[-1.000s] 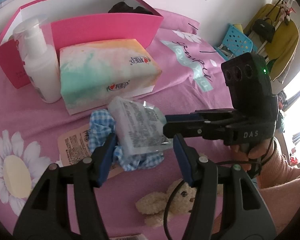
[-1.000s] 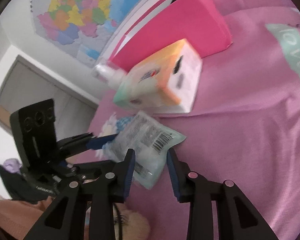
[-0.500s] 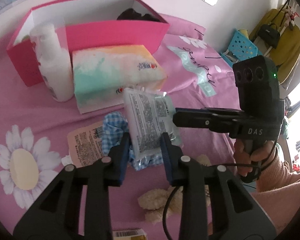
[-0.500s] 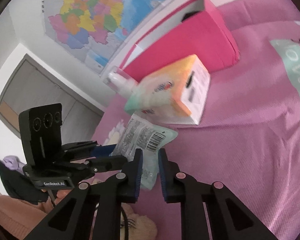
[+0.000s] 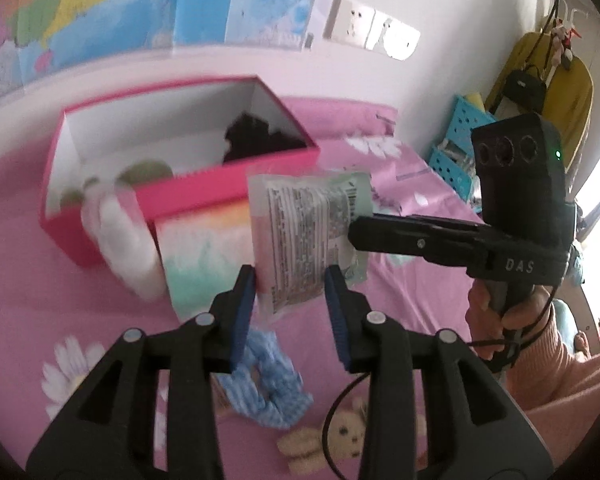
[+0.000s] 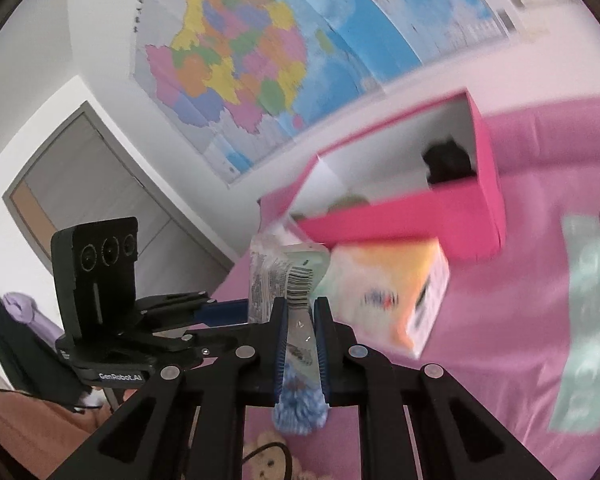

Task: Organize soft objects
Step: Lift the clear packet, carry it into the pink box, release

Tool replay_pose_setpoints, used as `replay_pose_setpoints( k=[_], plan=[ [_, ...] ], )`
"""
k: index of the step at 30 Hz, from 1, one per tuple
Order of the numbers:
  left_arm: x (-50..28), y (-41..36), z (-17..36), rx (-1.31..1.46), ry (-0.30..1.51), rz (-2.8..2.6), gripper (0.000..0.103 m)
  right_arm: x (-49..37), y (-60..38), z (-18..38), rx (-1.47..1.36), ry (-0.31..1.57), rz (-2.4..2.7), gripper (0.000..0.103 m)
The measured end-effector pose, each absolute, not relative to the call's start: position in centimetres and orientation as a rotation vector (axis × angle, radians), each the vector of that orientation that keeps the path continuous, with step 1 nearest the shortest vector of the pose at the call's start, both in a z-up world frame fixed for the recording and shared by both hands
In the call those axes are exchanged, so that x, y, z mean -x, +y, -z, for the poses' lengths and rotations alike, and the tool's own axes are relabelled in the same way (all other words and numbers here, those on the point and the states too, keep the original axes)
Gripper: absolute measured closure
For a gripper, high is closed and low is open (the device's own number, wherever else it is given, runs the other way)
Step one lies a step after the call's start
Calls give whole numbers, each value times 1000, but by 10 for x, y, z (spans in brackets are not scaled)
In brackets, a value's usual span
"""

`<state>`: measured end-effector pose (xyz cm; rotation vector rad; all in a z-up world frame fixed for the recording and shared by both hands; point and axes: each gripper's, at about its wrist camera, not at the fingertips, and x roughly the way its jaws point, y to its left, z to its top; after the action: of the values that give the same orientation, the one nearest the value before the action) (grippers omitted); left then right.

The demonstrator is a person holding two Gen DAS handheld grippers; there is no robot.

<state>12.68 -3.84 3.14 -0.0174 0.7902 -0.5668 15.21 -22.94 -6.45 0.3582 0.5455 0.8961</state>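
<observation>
A clear soft packet with printed text [image 5: 304, 236] hangs in the air above the pink bedspread. My right gripper [image 6: 300, 320] is shut on the packet's edge [image 6: 296, 280]; it also shows from the side in the left wrist view [image 5: 356, 232]. My left gripper [image 5: 290, 284] has its blue pads on both sides of the packet's lower end and holds it too. An open pink box [image 5: 228, 184] stands behind, with a dark soft item [image 5: 256, 136] inside. A blue gingham scrunchie [image 5: 268, 384] and a small plush bunny [image 5: 340, 440] lie below on the bed.
A pastel tissue pack [image 5: 204, 256] and a white pump bottle [image 5: 120, 240] stand in front of the box. A map covers the wall [image 6: 260, 60]. A blue basket [image 5: 460, 136] and hanging clothes [image 5: 560, 80] are at the right.
Both grippers have lifted the packet off the scrunchie and up toward the pink box. The right gripper closed on its edge; the left closed from wide open onto its lower end.
</observation>
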Motion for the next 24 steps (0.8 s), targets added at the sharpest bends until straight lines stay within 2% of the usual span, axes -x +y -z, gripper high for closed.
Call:
replay_pose_setpoints(
  k=[10,19,24],
  plan=[
    [-201,-35,-62,46,782,498,65,-213,-232,22,-368,495,-870,90],
    [-256,-32,-51,47,850,357,60,-269,-227,24,-392,559,-794,90],
    [-253,-35,-43,-5,835,284,59,-280,-220,30,-356,588,-696,84]
  ],
)
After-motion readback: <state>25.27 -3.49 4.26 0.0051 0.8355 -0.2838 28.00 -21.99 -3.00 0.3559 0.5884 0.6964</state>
